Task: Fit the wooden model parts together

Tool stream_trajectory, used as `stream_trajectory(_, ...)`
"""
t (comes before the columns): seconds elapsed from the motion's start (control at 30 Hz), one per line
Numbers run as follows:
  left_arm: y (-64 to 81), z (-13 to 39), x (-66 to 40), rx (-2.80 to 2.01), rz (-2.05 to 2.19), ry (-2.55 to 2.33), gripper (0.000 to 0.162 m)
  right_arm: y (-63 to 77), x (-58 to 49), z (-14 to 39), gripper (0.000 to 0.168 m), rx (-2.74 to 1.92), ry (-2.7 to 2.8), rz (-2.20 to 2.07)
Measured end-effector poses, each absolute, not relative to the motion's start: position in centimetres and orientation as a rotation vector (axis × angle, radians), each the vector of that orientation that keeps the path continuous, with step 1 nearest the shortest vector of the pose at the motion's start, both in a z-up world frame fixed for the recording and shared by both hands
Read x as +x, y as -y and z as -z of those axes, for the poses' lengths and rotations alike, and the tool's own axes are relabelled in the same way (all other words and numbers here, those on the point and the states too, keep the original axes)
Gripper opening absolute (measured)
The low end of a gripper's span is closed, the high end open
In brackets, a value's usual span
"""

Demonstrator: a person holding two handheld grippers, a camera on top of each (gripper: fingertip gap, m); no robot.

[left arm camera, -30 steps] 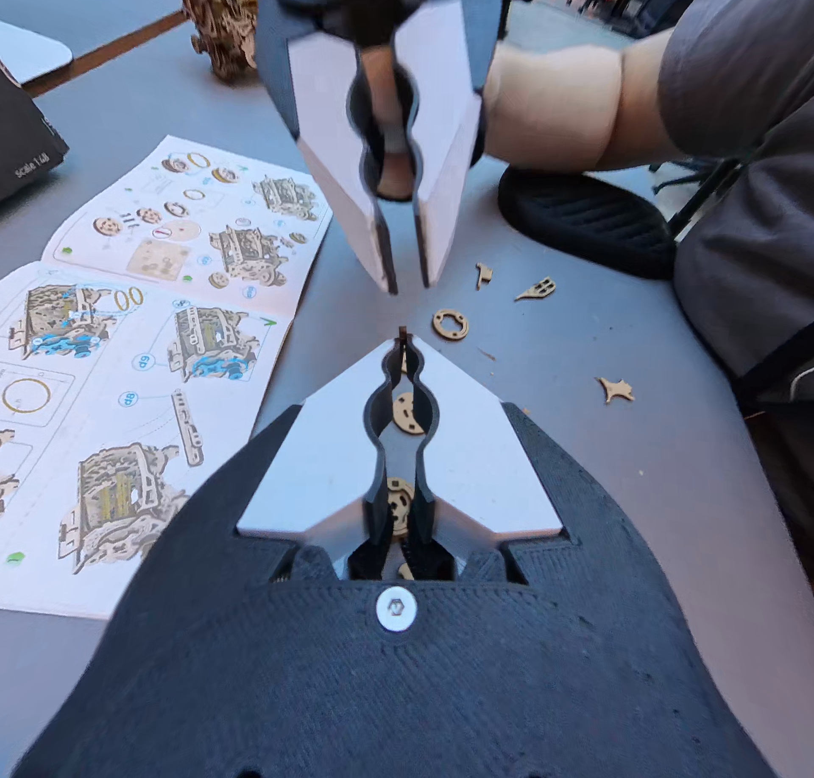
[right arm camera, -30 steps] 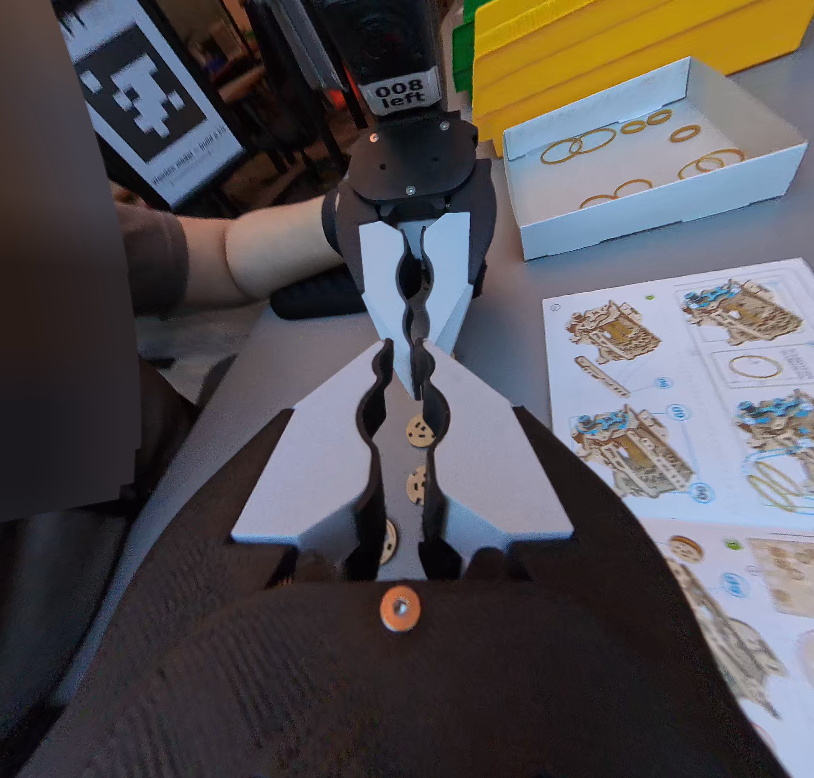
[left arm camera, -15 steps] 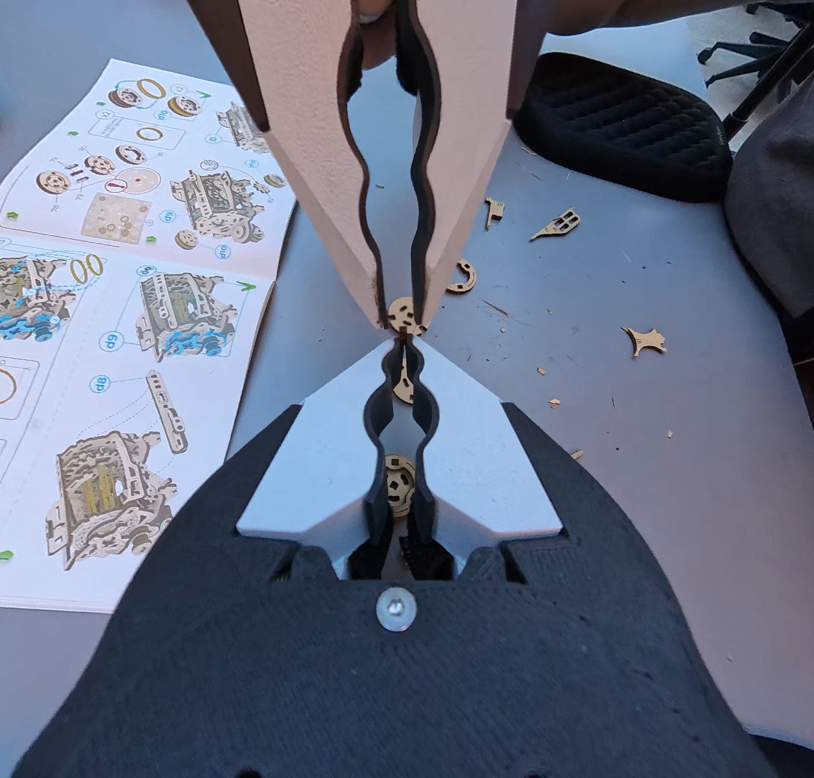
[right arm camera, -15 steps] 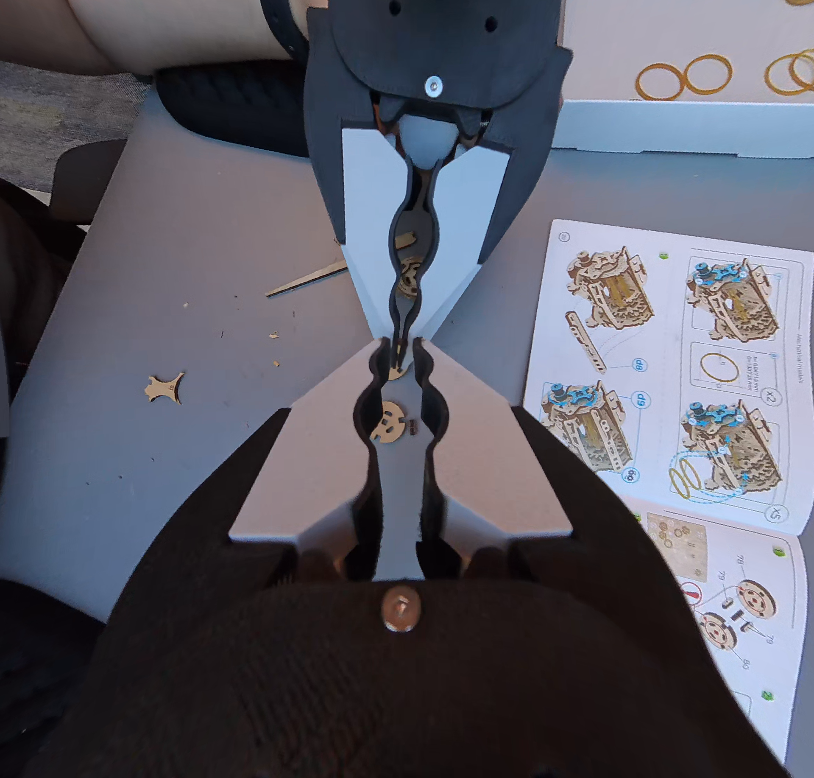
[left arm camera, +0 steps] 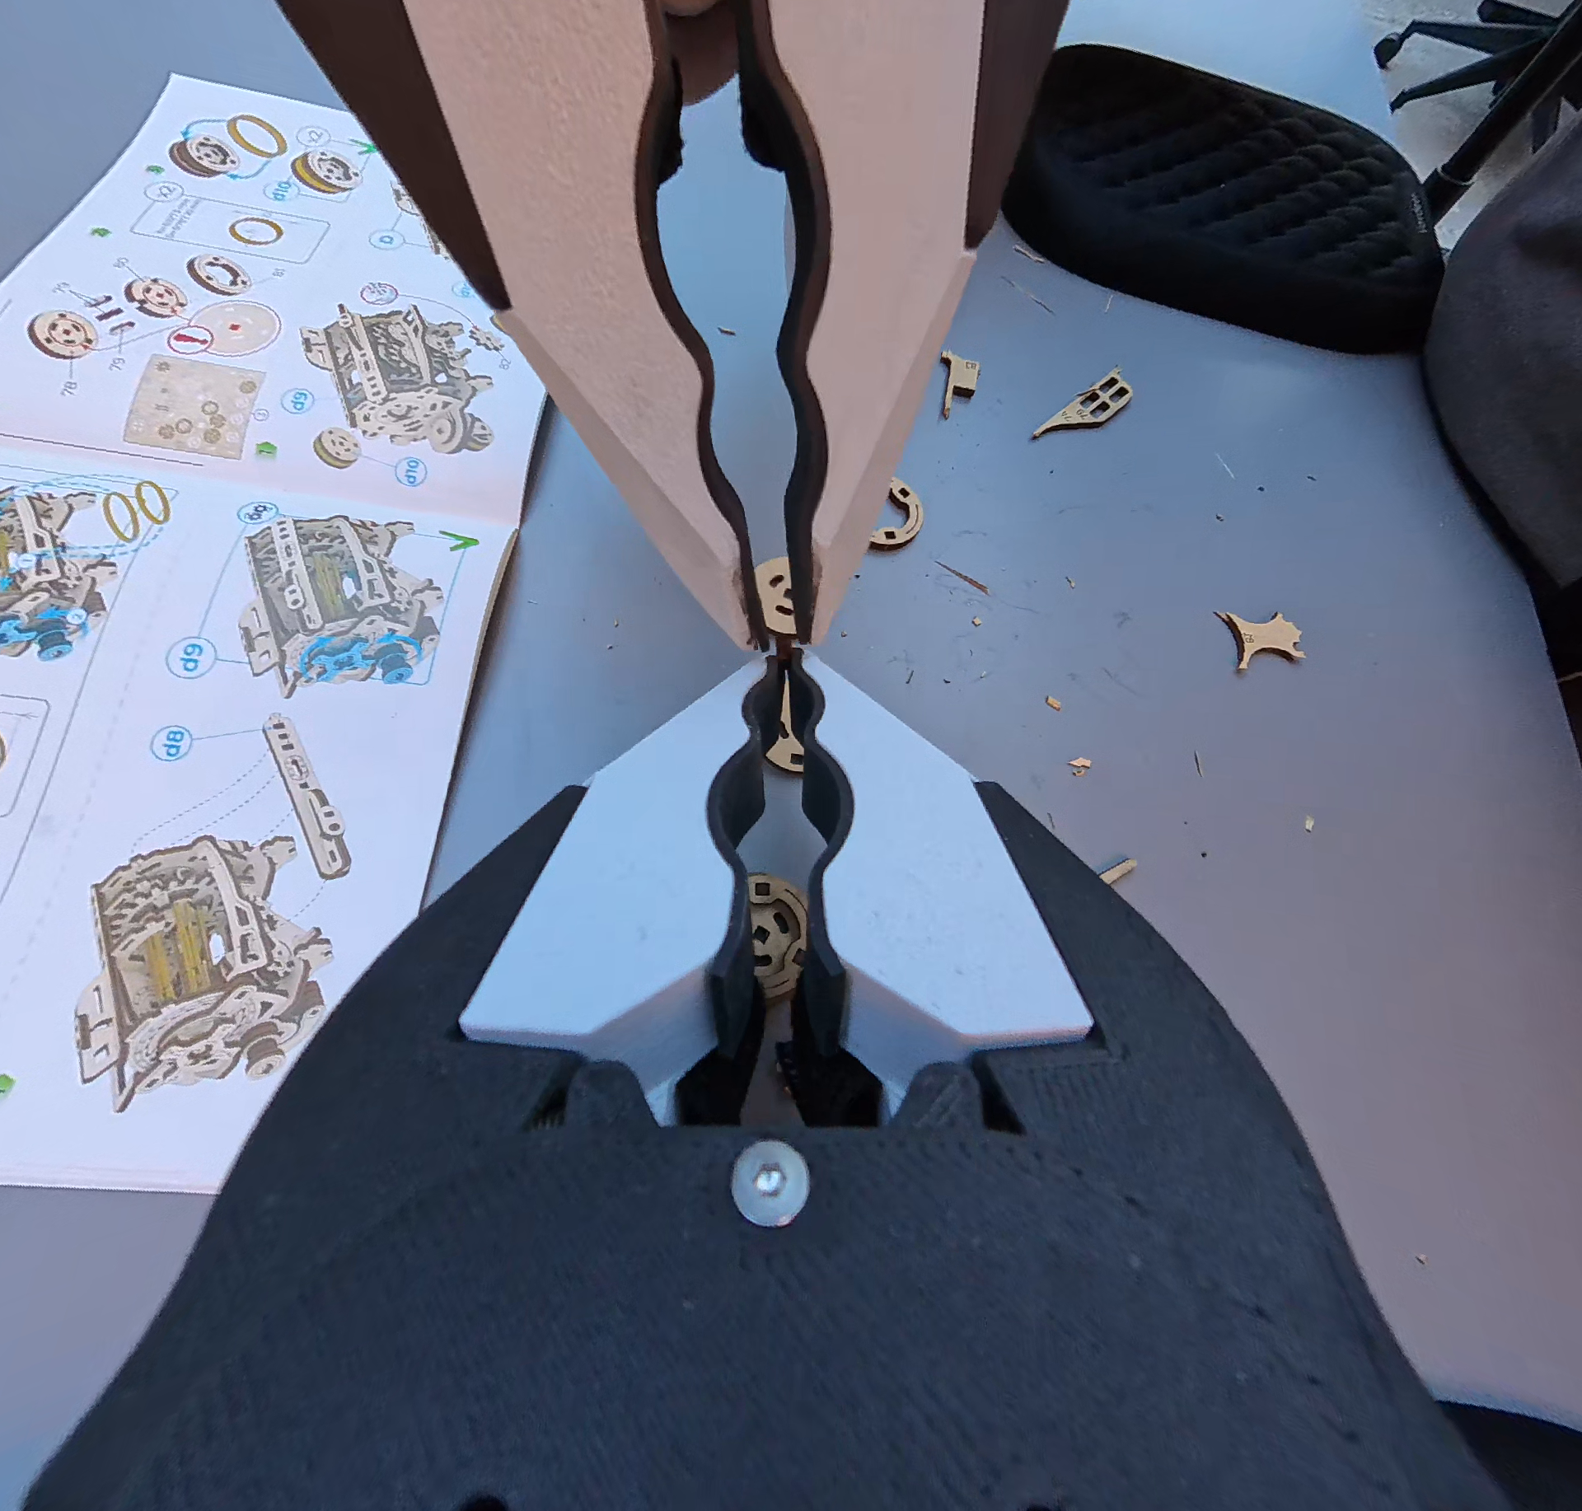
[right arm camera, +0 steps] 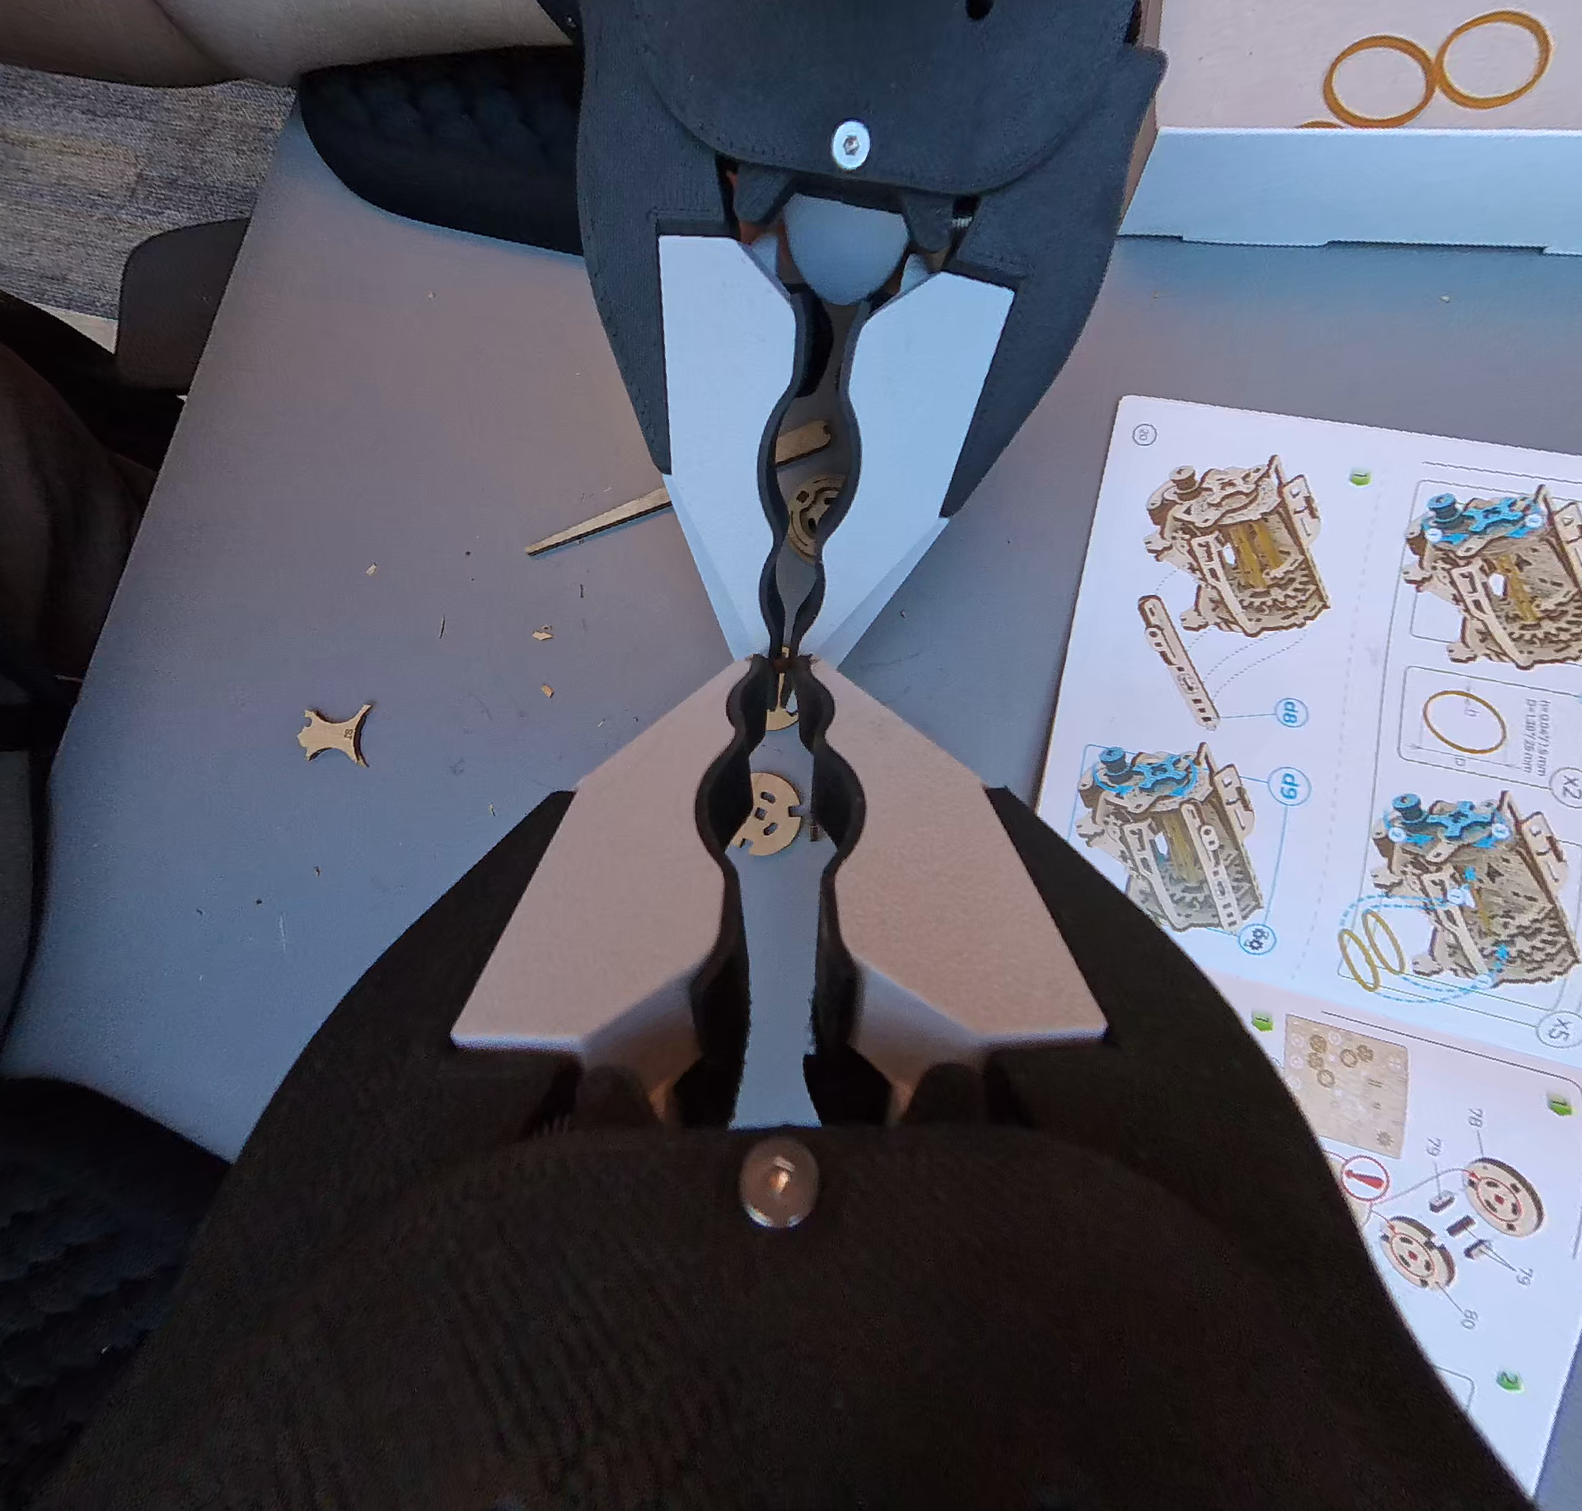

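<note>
It looked like an office or hobby workspace: a grey desk (left arm camera: 1284, 956) lay under the jaws, strewn with wood offcuts (left arm camera: 1263, 640). An assembly booklet (left arm camera: 214, 614) lay left of the left jaws, office-chair legs (left arm camera: 1489, 40) beyond them, and a box of rubber bands (right arm camera: 1370, 186) beyond the right jaws.

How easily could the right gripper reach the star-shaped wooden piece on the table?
Probably yes, easily: the star-shaped piece lies alone on the table beside the right gripper, with nothing covering it. It must first back away from the left gripper.
</note>
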State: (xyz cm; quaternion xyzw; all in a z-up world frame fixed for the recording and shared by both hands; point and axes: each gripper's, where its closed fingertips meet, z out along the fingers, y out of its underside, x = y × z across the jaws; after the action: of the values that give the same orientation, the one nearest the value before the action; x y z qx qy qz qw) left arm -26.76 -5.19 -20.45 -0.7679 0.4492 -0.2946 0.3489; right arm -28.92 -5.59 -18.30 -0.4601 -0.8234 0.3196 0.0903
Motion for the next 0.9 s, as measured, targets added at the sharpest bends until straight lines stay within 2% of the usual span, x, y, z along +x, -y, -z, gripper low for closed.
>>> stream_trajectory(0.3, 5.9, 20.4, -26.6, -1.974, 0.785, -1.201, 0.002, 6.0, -28.6, 18.4, 0.001, -1.318, 2.483, -0.931)
stream_trajectory(0.37, 6.1, 20.4, -27.1, -1.966, 0.762, -1.22, 0.024, 5.3, -28.4, 18.5, 0.001, -1.273, 2.488, -0.862)
stream_trajectory(0.43, 5.8, 21.0, -27.9, -1.965, 0.651, -1.258, 0.032, 5.6, -28.1, 18.6, 0.001, -1.168, 2.513, -0.88)
stream_trajectory(0.67, 6.1, 22.6, -27.4, -1.952, 0.596, -1.35, 0.033, 5.7, -27.8, 21.0, 0.001, -0.866, 2.625, -0.766)
stream_trajectory(0.9, 6.1, 22.6, -27.3, -1.916, 0.619, -1.355, 0.024, 5.4, -27.5, 22.0, 0.001, -0.532, 2.732, -0.618)
